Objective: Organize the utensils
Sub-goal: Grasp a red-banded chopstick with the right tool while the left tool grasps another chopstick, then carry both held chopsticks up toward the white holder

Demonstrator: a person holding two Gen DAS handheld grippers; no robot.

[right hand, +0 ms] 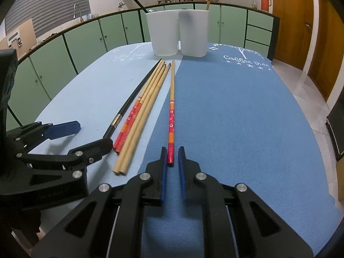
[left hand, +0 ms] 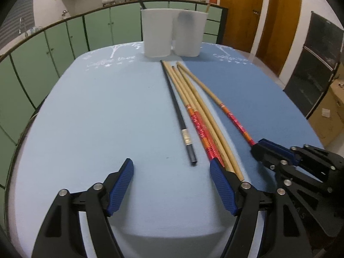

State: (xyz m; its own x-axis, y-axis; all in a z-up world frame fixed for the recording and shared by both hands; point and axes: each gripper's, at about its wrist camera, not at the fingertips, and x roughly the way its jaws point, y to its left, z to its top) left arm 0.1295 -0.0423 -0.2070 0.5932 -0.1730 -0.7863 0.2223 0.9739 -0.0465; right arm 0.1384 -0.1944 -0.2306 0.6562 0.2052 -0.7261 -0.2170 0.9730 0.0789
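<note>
Red-handled bamboo chopstick (right hand: 171,116), floral-patterned, lies straight.

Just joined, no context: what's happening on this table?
A person with a gripper in each hand is sorting chopsticks into two white cups. The right gripper is nearly shut around the end of one red-handled chopstick lying apart. The left gripper is open by the remaining bundle, holding nothing.

Your left tongs (left hand: 172,167) sit wide open, angled down, nothing between the pads. Your right tongs (right hand: 172,153) also angled down, pads nearly closed, pinching a red-ended chopstick (right hand: 171,116).
</note>
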